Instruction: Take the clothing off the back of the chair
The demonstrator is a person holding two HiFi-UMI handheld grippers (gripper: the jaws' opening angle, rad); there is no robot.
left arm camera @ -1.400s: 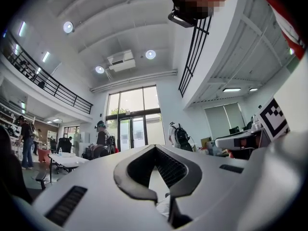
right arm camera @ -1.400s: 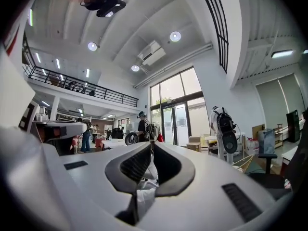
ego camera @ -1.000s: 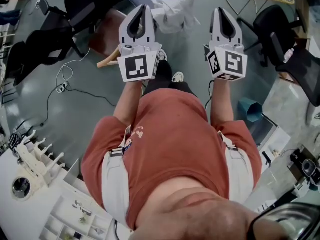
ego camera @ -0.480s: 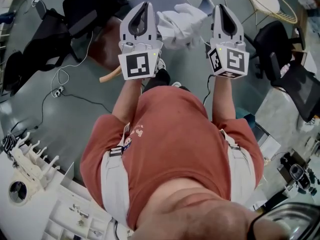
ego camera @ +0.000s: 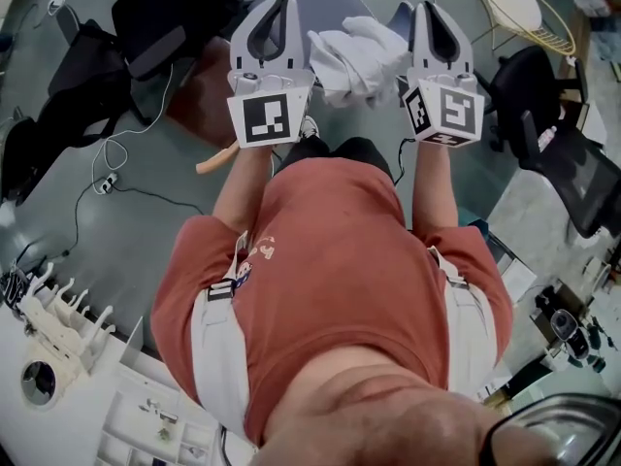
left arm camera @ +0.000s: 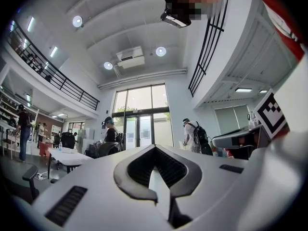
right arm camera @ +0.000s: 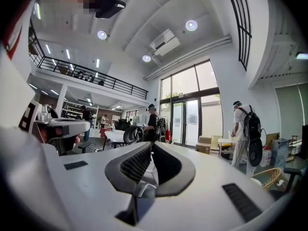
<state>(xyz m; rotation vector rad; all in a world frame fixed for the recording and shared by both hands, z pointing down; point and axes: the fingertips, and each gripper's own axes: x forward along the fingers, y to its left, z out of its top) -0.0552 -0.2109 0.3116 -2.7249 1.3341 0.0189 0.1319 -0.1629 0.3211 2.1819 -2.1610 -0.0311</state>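
Left gripper (ego camera: 279, 4) and right gripper (ego camera: 428, 10) jaws both closed, empty; white clothing (ego camera: 355, 58) sits between them, below the tips, so I'd open one, pinch a thick fold, lift straight up.

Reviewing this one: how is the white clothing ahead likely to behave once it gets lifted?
The clothing lies in crumpled folds, so it is probably floppy and will sag from wherever it is pinched. It looks thin, so it is likely light. Its edges hang over whatever carries it, so it may snag coming off.
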